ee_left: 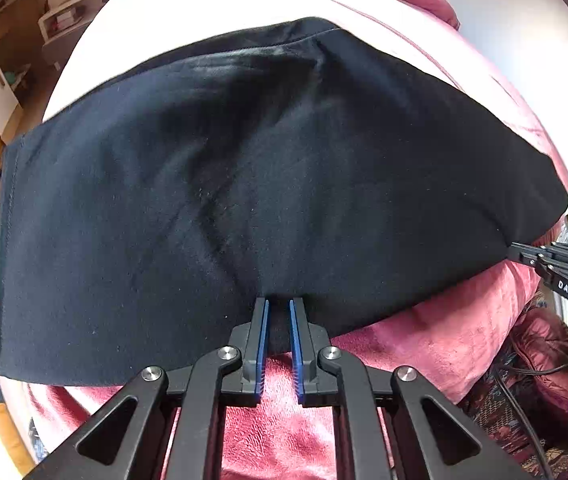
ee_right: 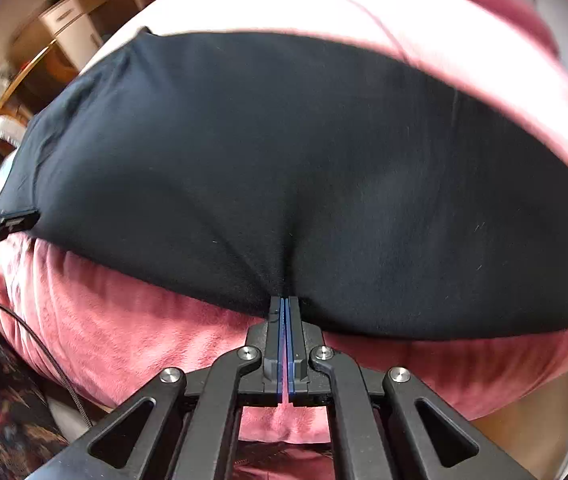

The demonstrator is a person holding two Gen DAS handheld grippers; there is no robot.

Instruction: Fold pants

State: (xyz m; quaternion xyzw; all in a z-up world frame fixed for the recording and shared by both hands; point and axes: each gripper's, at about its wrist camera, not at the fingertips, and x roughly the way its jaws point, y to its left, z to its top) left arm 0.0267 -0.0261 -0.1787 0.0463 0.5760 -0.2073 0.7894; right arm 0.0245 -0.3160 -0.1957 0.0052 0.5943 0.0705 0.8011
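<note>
Black pants (ee_left: 267, 184) spread flat across the pink bed (ee_left: 424, 344); near hem at 6 o'clock pinched by left hand-held gripper (ee_left: 279, 312) and right hand-held gripper (ee_right: 284, 304), likely for lifting both corners together into a fold.

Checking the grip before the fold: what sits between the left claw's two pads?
In the left wrist view, a bunched near edge of the black pants fills the gap of the left claw; its pads pinch it over the red blanket.
</note>
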